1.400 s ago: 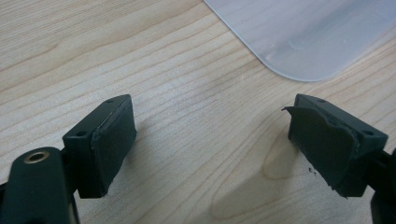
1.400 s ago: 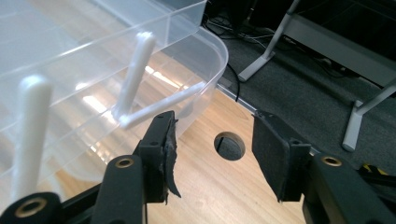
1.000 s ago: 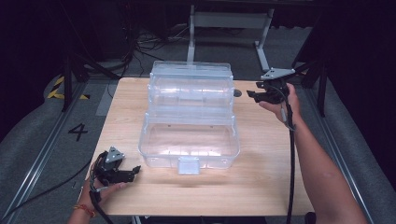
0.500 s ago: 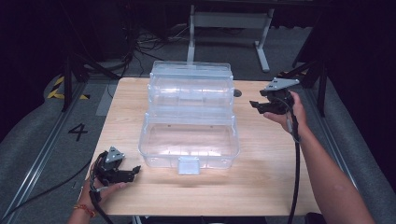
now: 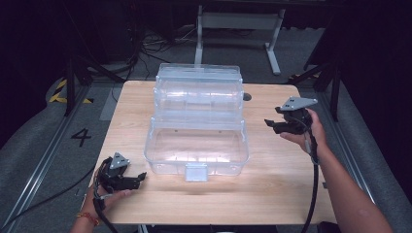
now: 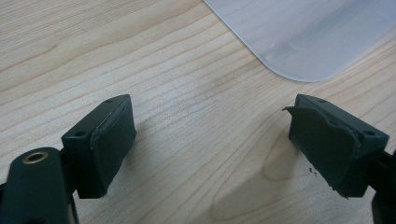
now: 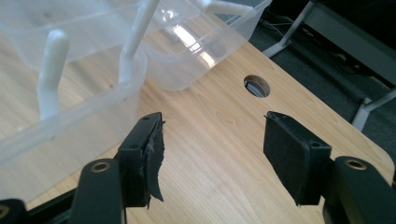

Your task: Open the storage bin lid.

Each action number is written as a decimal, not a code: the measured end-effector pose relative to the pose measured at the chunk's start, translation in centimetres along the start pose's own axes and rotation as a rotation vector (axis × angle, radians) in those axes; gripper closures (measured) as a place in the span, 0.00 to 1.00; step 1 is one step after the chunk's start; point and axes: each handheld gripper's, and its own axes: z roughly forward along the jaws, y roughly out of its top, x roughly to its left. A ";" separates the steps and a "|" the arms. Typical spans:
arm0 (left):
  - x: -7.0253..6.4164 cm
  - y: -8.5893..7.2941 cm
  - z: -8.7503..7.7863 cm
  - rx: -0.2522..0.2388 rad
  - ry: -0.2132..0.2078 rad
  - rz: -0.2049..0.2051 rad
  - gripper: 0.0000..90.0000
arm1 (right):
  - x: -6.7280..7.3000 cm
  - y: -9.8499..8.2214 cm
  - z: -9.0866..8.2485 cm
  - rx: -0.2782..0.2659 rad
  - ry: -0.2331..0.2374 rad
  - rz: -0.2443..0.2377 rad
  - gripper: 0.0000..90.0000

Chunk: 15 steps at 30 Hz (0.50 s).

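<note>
Right tool (image 5: 277, 124), jaws just been opening with nothing between them, hangs right of the clear box (image 5: 197, 121) at mid-worktop (image 5: 272, 194). Left tool (image 5: 136, 178), wide open and empty, rests near the box's near-left corner.

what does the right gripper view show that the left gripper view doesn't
Right gripper view: the box's white hinge arms, the round cable hole in the table and a metal stand leg beyond the edge. The right claw has just been opening, nothing in it.
Left gripper view: a rounded, frosted corner of the box, with the left claw open.
Both: wooden tabletop, clear plastic box.
</note>
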 end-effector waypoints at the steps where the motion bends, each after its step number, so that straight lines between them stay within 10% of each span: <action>1: 0.0 0.0 0.0 0.000 0.000 0.000 0.17 | 0.2 -0.4 -0.1 0.014 0.026 0.017 0.42; 15: 0.0 0.0 0.0 0.000 0.001 0.000 0.17 | 3.0 -4.1 -0.6 0.025 0.023 -0.017 0.41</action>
